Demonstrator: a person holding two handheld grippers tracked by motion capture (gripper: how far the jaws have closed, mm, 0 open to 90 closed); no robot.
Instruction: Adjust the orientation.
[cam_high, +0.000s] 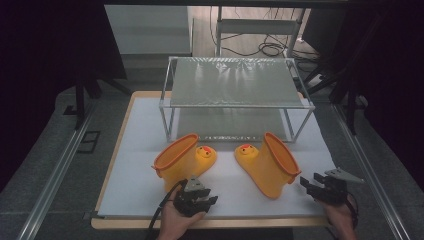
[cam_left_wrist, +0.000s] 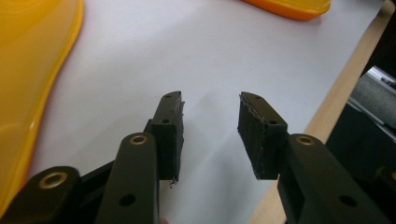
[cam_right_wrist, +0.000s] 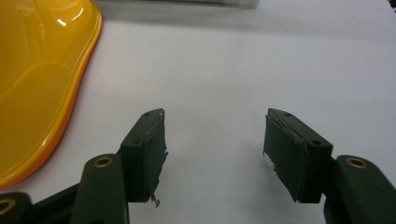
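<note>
jaws of both grippers apart and empty, left boot (cam_high: 182, 161) just beside left gripper (cam_high: 196, 199)

White table (cam_high: 140, 190) — two yellow boots (cam_high: 182, 160), wire shelf (cam_high: 235, 82)

Left gripper (cam_left_wrist: 210, 126) over the white mat (cam_left_wrist: 210, 56), jaws apart with nothing between them. A yellow boot (cam_left_wrist: 32, 70) lies to its left; a second boot's edge (cam_left_wrist: 289, 7) lies ahead.

Grey carpet floor (cam_high: 60, 170), dark curtains (cam_high: 45, 45), floor cables (cam_high: 265, 48)
</note>
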